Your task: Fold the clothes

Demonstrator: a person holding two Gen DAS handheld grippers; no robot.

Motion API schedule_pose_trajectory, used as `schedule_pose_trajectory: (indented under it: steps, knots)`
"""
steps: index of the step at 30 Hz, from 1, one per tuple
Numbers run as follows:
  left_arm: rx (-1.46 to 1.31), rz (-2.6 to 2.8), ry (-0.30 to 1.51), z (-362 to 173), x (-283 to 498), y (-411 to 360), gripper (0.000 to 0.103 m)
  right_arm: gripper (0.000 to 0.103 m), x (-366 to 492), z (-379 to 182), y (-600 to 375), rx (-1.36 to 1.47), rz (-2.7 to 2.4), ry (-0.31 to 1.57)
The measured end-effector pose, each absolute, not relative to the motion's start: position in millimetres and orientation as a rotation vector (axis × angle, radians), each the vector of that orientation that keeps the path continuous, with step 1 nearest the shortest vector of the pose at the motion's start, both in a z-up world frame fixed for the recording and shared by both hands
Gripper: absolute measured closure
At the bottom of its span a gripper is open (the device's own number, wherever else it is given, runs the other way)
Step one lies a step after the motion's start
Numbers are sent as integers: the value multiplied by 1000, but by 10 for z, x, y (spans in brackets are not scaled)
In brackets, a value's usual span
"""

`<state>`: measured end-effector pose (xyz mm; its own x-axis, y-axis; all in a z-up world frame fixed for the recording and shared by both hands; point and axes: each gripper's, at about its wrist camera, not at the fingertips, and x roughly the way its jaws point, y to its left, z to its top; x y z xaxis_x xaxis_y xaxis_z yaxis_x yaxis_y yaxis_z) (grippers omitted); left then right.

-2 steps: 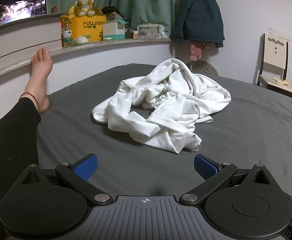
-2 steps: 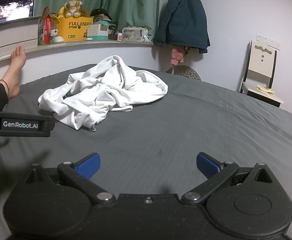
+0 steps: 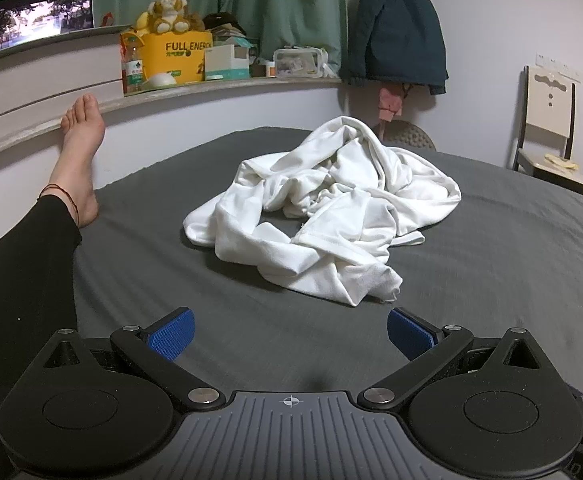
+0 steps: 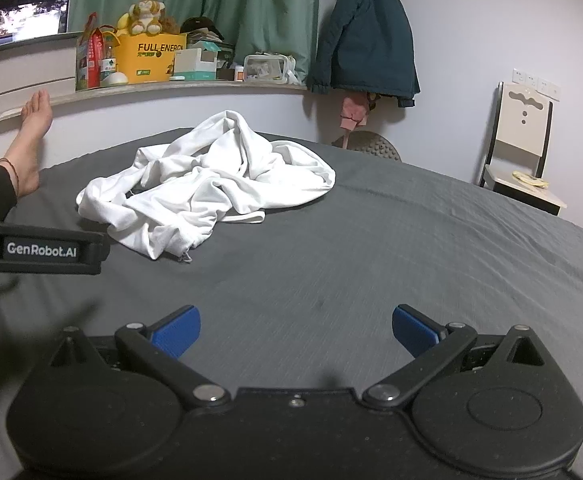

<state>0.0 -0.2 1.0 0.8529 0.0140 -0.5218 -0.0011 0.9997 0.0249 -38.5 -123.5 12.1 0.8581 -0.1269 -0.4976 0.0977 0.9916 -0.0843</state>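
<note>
A crumpled white garment (image 3: 323, 208) lies in a heap on the dark grey bed (image 3: 491, 264). My left gripper (image 3: 290, 333) hovers just short of its near edge, open, blue pads wide apart with only bedsheet between them. In the right wrist view the same white garment (image 4: 207, 184) sits up and to the left. My right gripper (image 4: 296, 330) is open over bare sheet, well clear of the cloth. The left gripper's black body (image 4: 39, 249) pokes in from the left edge of the right wrist view.
A person's leg in black with a bare foot (image 3: 81, 148) rests along the bed's left side against a ledge (image 3: 211, 86) crowded with boxes and a plush toy. A dark jacket (image 3: 395, 24) hangs on the wall; a chair (image 3: 547, 136) stands at the right.
</note>
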Motion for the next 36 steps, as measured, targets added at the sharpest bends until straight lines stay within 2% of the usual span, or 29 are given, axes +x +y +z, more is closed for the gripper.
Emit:
schedule_pose_trajectory:
  steps: [36]
  knots:
    - [39,0,557,-41,7,-50,0,0,-357,73,-1228,-56,-128,554]
